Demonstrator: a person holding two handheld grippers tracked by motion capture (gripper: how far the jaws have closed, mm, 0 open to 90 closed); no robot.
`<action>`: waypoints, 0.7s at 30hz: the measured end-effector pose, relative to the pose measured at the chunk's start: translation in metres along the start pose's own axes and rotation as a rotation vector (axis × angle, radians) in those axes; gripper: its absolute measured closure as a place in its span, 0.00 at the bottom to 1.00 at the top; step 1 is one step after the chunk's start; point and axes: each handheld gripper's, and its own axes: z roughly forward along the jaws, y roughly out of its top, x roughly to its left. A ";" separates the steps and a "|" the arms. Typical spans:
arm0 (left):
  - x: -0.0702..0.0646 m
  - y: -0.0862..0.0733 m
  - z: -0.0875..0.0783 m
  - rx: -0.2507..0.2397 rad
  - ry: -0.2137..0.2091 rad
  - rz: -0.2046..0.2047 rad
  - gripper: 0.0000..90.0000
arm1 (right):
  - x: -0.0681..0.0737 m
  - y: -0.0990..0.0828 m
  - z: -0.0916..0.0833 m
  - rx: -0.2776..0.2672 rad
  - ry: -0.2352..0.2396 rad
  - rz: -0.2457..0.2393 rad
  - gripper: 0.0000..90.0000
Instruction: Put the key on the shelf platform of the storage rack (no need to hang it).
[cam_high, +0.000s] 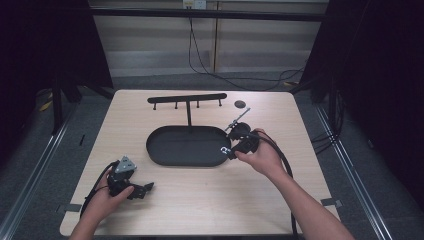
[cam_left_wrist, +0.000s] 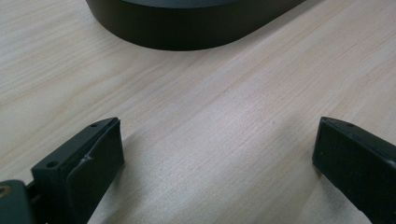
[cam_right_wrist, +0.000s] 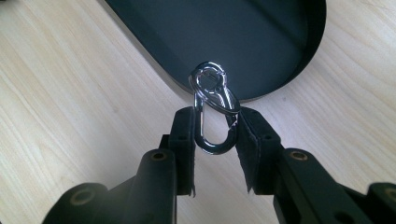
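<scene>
At tray (cam_right_wrist: 299, 70) rim: right gripper (cam_right_wrist: 215, 135) fingers (cam_right_wrist: 184, 135) clamp carabiner (cam_right_wrist: 212, 112).

A pale wooden table (cam_high: 200, 200) carries a black oval tray (cam_high: 165, 150) at its middle, with a black rack of small pegs (cam_high: 187, 98) standing behind it and a dark round disc (cam_high: 240, 104) off to the rack's right. The right gripper (cam_high: 231, 150) sits at the tray's right rim with a small shiny clip (cam_high: 224, 149) at its tip. The left gripper (cam_high: 145, 189) rests low near the front left, well apart from the tray.
</scene>
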 end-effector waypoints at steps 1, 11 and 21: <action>0.000 0.000 0.000 0.000 0.000 0.000 0.02 | 0.000 0.001 0.000 -0.001 -0.002 -0.004 0.76; 0.000 0.000 0.000 0.000 0.000 -0.001 0.02 | 0.000 0.009 0.000 0.011 -0.002 -0.001 0.76; 0.000 0.000 0.000 0.000 0.000 0.000 0.02 | -0.003 0.012 0.003 0.011 -0.010 0.000 0.76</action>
